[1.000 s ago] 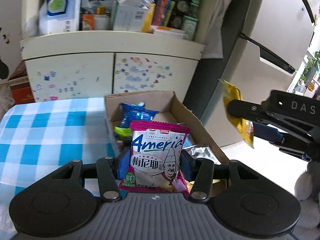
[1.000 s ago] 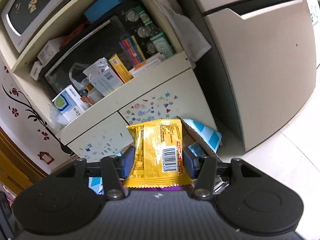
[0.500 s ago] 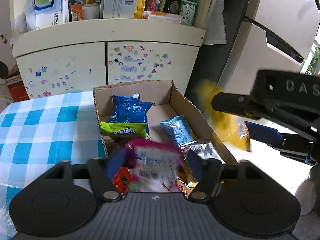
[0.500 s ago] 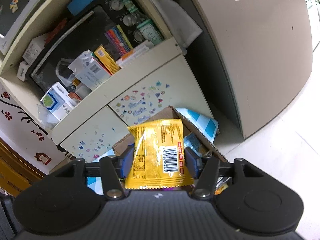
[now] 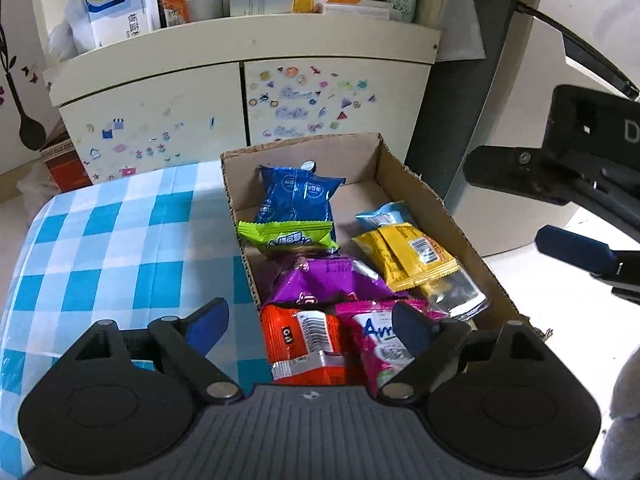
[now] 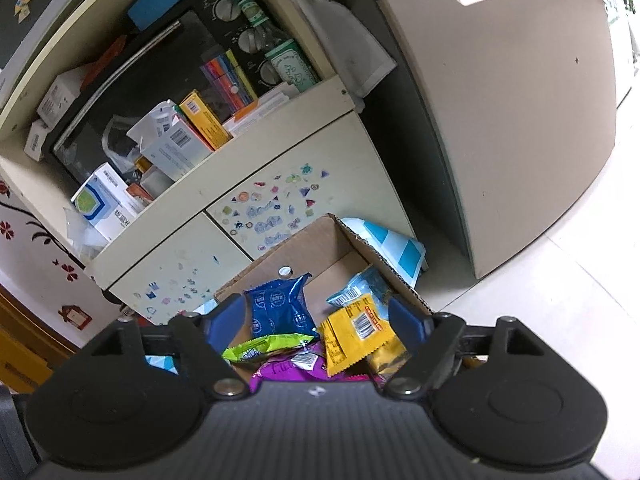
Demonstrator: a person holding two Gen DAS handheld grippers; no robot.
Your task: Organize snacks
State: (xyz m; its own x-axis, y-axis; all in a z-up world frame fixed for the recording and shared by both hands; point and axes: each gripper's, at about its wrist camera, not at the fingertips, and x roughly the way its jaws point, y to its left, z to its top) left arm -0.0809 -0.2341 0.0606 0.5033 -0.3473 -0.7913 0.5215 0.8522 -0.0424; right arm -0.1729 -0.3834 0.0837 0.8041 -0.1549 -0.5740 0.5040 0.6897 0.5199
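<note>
Both tools spread apart, jaws just opened with nothing pinched, the left tool (image 5: 308, 320) and right tool (image 6: 318, 316) over the cardboard box (image 5: 404, 168) of snack packets (image 5: 404, 256) on the blue-checked tabletop (image 5: 120, 248), cream cabinet (image 5: 168, 120) with stickers behind.

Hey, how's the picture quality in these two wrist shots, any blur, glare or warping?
Left wrist view: sharp, strong fisheye bending of the cabinet, glare on the silver wrapper. Right wrist view: also sharp, tilted, shelf curved, floor washed out bright.
</note>
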